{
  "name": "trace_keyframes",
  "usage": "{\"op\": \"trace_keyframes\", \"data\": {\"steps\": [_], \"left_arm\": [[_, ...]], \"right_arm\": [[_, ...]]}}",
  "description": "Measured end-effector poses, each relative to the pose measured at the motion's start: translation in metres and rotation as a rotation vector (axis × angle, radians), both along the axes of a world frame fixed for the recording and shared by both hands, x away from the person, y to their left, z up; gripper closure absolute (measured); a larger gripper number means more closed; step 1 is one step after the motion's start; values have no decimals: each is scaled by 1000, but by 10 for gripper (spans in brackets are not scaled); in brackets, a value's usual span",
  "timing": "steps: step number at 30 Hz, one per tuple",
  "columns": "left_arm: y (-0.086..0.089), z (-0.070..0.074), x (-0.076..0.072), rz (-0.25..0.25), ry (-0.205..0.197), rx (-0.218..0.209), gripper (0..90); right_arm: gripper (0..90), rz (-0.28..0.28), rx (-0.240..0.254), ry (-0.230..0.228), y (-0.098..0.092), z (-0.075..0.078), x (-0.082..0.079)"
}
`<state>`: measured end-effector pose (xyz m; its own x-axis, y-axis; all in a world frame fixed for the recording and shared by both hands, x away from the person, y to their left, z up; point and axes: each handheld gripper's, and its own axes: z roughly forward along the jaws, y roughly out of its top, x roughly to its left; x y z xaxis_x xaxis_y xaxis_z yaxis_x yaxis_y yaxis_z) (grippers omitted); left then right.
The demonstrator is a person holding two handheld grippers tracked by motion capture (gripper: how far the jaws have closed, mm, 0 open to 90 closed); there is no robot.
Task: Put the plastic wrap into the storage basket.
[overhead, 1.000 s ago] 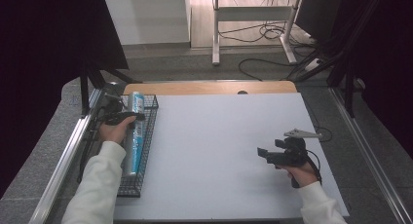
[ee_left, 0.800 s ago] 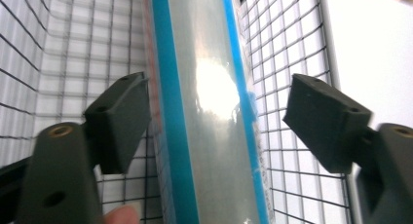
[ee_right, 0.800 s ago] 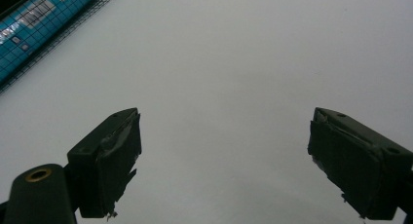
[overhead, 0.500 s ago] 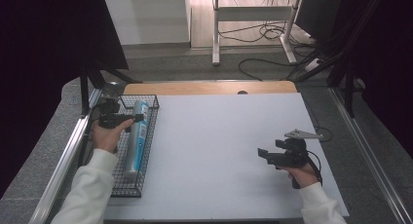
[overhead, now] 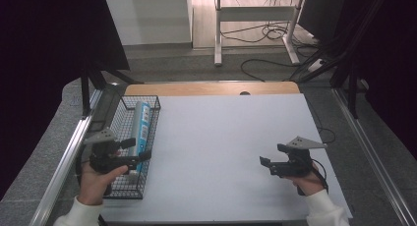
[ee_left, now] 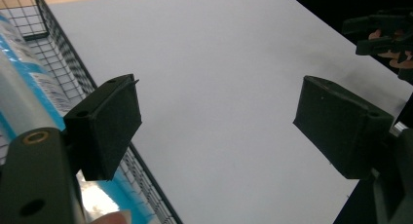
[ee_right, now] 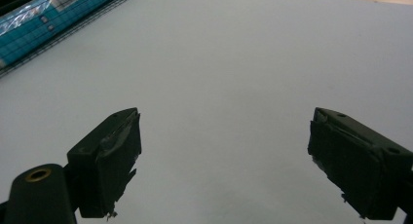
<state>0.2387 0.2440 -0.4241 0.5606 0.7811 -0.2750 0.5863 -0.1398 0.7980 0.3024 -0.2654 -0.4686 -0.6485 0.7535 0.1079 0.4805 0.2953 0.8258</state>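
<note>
Holding left: the left hand-held gripper (overhead: 140, 155) sits in a hand (overhead: 96, 179) over the near end of the wire basket (overhead: 125, 189), jaws wide and empty, aimed across the surface.
Holding right: the right hand-held gripper (overhead: 265, 163) is gripped low over the white surface (overhead: 216, 147) at its near right, jaws spread wide with nothing between them, pointing left.
Forearms: white sleeves enter from the bottom edge, cut off there.
Basket: black wire, at the surface's left edge, long side running near to far.
Blue-and-white package (overhead: 141, 125): lies inside the basket, long axis near to far; its near end is hidden behind the left hand-held gripper.
Package print: too blurred to read in either gripper view.
Far edge: a bare wooden strip (overhead: 211, 88) of the surface beyond the white sheet.
Floor beyond: cables (overhead: 265, 34) and metal legs.
</note>
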Motion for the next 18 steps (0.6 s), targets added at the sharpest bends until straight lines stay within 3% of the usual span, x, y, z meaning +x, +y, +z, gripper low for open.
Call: {"op": "trace_keyframes", "data": {"steps": [2,8,12,18], "left_arm": [[-6,-8,-1,-1,2,-1,175],[-25,-27,6,-10,30,59,179],[-30,-30,6,-21,19,73,179],[-31,-34,4,-28,17,50,183]], "right_arm": [[125,26,-21,-11,2,-5,-4],[116,70,-68,-15,8,-13,-10],[114,71,-66,-14,8,-13,-11],[108,65,-45,-34,5,-10,-11]]}}
